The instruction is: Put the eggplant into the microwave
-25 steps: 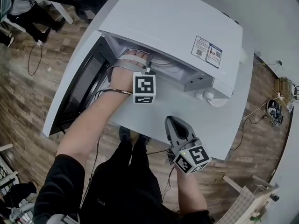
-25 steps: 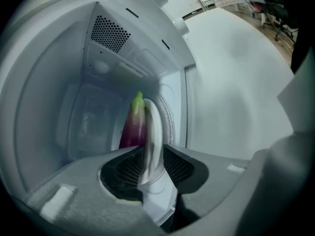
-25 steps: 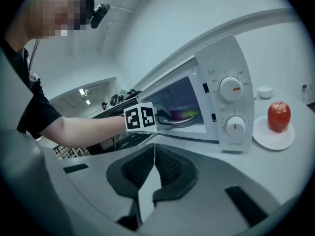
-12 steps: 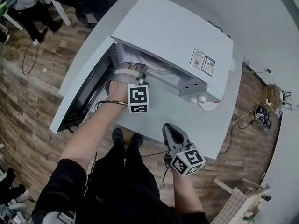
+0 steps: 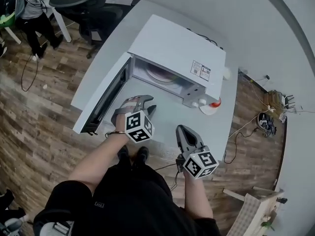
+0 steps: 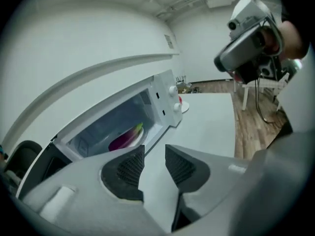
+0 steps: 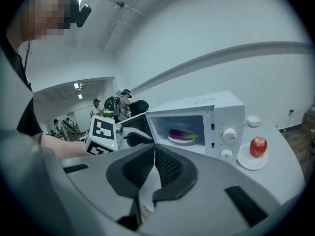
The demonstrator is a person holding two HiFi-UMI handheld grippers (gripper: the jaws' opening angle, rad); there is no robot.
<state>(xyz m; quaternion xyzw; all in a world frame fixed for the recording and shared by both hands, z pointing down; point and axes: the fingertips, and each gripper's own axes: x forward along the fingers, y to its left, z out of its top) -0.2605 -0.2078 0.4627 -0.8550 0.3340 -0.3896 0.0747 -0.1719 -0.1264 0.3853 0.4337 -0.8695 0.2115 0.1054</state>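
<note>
My left claw (image 6: 153, 155): just been opening, spread, empty | my right claw (image 7: 154, 154): pressed together | eggplant (image 7: 182, 134): on plate (image 7: 172, 139) inside microwave (image 7: 231, 107)

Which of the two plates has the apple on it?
The small plate outside the microwave, beside its knobs. The other plate sits inside, under the eggplant.

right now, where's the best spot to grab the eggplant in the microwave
Grip the eggplant around its purple middle, coming straight in through the open front of the microwave. It lies crosswise on the plate, green stem end to the right, so jaws closing across its narrow width should fit best.
</note>
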